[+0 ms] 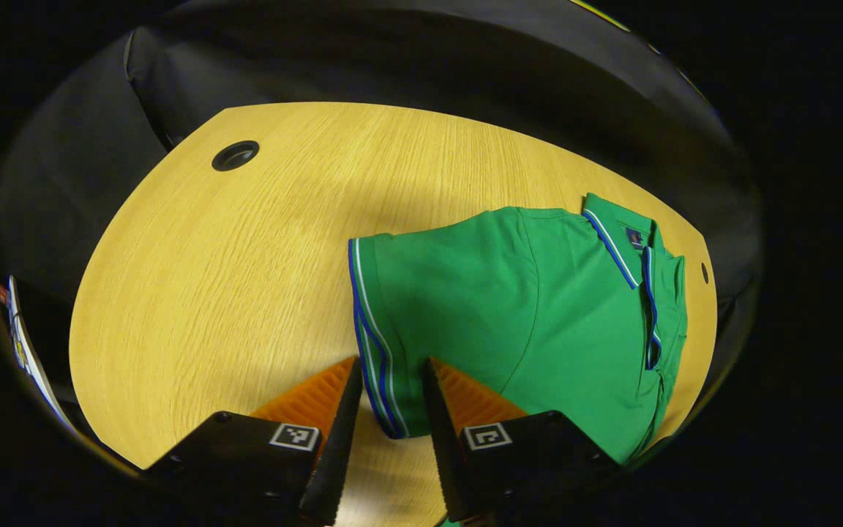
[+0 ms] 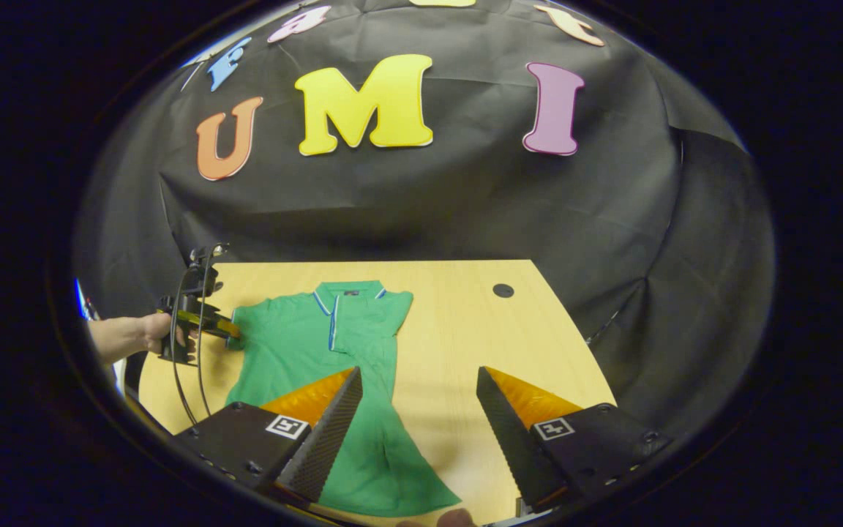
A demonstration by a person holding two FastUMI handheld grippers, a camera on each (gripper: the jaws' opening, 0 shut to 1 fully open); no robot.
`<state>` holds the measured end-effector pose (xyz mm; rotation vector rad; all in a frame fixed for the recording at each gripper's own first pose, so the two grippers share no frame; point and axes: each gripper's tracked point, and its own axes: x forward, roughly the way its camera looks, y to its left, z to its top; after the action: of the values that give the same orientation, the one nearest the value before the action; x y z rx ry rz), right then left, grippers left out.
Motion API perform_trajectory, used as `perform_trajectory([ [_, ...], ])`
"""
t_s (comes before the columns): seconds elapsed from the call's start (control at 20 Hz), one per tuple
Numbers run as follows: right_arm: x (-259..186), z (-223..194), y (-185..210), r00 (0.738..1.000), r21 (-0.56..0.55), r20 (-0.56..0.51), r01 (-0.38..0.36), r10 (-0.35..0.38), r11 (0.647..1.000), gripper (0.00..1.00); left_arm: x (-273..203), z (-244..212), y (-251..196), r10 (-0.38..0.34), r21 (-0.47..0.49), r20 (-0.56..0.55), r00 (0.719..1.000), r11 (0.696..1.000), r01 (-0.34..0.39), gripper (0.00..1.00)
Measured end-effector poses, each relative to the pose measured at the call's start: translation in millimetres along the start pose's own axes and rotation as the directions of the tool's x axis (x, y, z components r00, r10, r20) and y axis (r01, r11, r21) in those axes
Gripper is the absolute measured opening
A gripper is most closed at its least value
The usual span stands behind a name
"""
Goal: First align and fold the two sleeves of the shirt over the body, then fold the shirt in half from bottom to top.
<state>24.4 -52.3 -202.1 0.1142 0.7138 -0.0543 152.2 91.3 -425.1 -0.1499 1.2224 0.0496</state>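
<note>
Left gripper (image 1: 391, 369) fingers astride sleeve hem (image 1: 374, 344) (right gripper (image 2: 419, 380) wide, empty)

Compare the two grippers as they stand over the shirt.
The left gripper has its jaws narrowly apart, straddling the striped sleeve cuff; the right gripper has its jaws spread wide with no cloth between them. The left gripper sits close at the edge of the green shirt; the right gripper is farther back, facing the shirt and the table. What they share: neither is clamped on cloth.
</note>
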Motion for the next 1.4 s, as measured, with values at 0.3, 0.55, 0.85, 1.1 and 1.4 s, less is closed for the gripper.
perform_trajectory([
  [0.3, -1, -4, -18, 1.0, 0.001, 0.007, 0.027, -0.027, 1.0, 0.96, -4, 5, -16, -0.046, 0.015, 0.008, 0.999, 0.999, 0.046, 0.07],
  [0.55, -2, 0, -34, 0.998, 0.014, 0.034, 0.056, -0.056, 0.998, 0.96, -23, 26, -22, -0.062, 0.064, 0.088, 0.994, 0.996, 0.057, 0.06],
  [0.85, -8, 0, -40, 0.997, 0.027, 0.055, 0.045, -0.046, 0.999, 0.96, -52, 44, -50, -0.092, 0.109, 0.152, 0.984, 0.991, 0.076, 0.06],
  [1.1, -19, -6, -54, 0.997, 0.059, 0.055, 0.057, -0.06, 0.997, 0.96, -72, 57, -109, -0.167, 0.178, 0.189, 0.968, 0.975, 0.133, 0.06],
  [1.4, -27, -8, -79, 0.995, 0.11, 0.053, 0.083, -0.09, 0.99, 0.96, -98, 75, -195, -0.352, 0.213, 0.265, 0.898, 0.929, 0.301, 0.24],
])
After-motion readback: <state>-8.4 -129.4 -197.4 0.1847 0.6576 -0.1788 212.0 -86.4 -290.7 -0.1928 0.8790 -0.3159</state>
